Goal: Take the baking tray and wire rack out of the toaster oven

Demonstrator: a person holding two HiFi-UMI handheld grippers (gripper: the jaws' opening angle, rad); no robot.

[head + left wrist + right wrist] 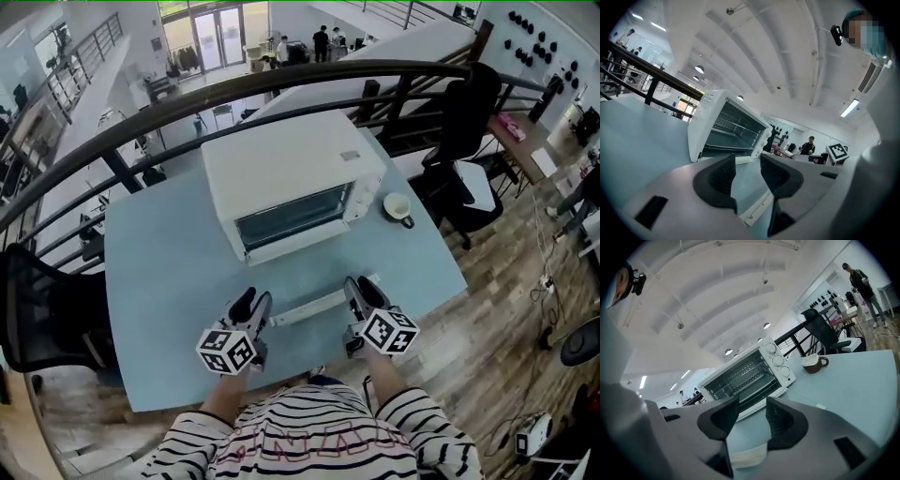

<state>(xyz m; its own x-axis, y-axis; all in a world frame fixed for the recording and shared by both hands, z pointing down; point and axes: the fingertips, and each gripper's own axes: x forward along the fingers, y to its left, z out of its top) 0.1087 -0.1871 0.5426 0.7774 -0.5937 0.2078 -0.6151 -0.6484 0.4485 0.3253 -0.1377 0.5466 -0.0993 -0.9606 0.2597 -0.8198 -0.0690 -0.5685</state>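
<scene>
The white toaster oven (286, 173) stands on a pale blue table (150, 281) with its door (761, 404) folded down. The wire rack (743, 373) sits inside the oven on its rails. Under the rack the oven's inside is dark, and I cannot pick out the baking tray there. Both tools hang in front of the oven, low over the table and pointing at the open door. The left gripper (253, 302) has its jaws part open with nothing between the pads, only the table showing through the gap. The right gripper (364, 292) stands a little wider, its pads bare too. A long pale strip (314, 307) lies crosswise in front of the oven between the two grippers (one end shows low in the right gripper's gap, under the pads rather than pinched). A cup (397, 207) sits just beside the oven's knob end.
</scene>
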